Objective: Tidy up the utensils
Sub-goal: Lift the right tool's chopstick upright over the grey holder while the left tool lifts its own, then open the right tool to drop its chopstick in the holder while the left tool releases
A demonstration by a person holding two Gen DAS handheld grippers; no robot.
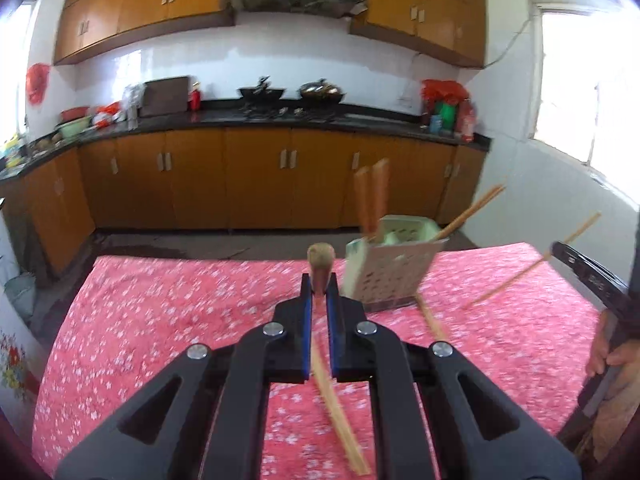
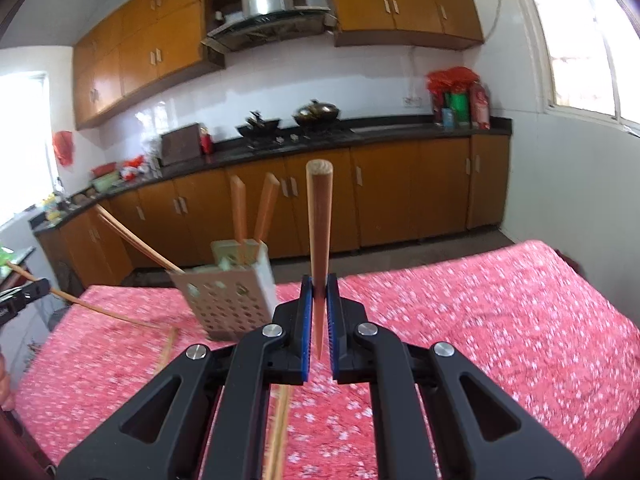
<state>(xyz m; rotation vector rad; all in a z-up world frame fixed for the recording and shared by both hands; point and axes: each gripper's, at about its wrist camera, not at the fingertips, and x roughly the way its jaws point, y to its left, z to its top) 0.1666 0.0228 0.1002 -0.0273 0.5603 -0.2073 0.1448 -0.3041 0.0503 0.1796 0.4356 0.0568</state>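
A pale perforated utensil holder (image 1: 390, 270) (image 2: 230, 292) stands on the table with the pink floral cloth (image 1: 160, 312) (image 2: 480, 320). Two flat wooden handles (image 1: 372, 196) (image 2: 252, 208) and a pair of chopsticks (image 1: 470, 210) (image 2: 132, 240) stand in it. My left gripper (image 1: 319, 286) is shut on a wooden chopstick (image 1: 320, 268) held end-on above the table. My right gripper (image 2: 319, 286) is shut on a wooden chopstick (image 2: 319, 224) pointing up. In the left wrist view the right-held chopstick (image 1: 532, 266) crosses at the right.
Loose chopsticks lie on the cloth (image 1: 338, 404) (image 2: 280, 428), with another by the holder's base (image 1: 432, 320) (image 2: 168, 350). Behind the table runs a kitchen counter (image 1: 280, 120) with woks (image 2: 316, 112), bags and bottles. A hand (image 1: 612, 356) shows at the right edge.
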